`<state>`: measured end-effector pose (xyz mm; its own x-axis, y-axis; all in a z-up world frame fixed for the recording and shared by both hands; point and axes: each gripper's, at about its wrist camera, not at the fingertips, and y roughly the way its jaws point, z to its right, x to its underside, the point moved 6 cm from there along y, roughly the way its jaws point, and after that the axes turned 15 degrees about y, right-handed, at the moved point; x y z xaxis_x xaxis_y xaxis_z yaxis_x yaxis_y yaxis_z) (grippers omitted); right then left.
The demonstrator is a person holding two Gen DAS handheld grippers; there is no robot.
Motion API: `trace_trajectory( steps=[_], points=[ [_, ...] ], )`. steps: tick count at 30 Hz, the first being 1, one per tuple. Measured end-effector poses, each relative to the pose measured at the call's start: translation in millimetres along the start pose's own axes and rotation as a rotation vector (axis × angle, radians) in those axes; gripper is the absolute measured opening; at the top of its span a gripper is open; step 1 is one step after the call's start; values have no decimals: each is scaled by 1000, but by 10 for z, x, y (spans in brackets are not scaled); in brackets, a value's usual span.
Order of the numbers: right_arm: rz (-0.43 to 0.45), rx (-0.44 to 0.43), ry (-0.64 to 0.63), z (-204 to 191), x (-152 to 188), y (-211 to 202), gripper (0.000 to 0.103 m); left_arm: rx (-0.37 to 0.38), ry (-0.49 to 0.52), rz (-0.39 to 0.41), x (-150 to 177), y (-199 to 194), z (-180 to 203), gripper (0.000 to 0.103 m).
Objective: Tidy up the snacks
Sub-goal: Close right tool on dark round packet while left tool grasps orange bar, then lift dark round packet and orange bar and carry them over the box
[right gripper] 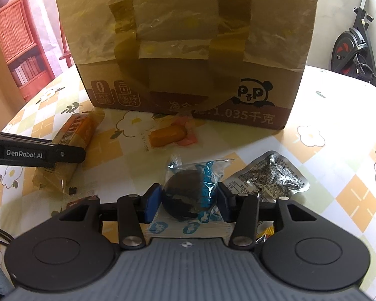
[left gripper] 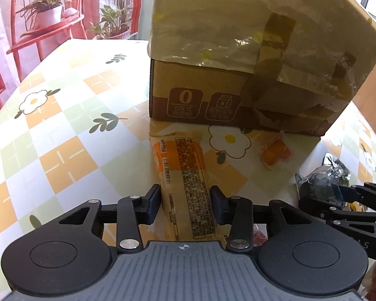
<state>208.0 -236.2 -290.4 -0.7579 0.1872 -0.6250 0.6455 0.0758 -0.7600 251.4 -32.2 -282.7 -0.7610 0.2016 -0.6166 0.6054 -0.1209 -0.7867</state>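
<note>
Your left tool [left gripper: 185,202] grips the long orange-and-cream wrapped snack bar [left gripper: 185,175], its long axis pointing at the taped cardboard box [left gripper: 250,57] mid-desk [left gripper: 62,130]. Your right tool [right gripper: 189,200] clamps the round dark blue-wrapped cookie [right gripper: 188,195].

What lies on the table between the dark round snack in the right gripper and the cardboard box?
In the right wrist view, a small orange wrapped snack lies between the dark round snack and the cardboard box, on the floral tablecloth.

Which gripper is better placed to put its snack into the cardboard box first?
Probably either: left gripper clamps the long orange packet; right gripper clamps the dark round snack; cardboard box faces both.
</note>
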Motion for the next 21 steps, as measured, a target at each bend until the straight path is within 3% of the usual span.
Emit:
trace_trajectory(
  steps=[8, 21],
  points=[
    [2, -2, 2, 6, -10, -19, 49, -3, -26, 38, -65, -159, -68, 43],
    [81, -15, 11, -12, -230, -295, 49, 0, -26, 114, -263, -440, -57, 43]
  ],
)
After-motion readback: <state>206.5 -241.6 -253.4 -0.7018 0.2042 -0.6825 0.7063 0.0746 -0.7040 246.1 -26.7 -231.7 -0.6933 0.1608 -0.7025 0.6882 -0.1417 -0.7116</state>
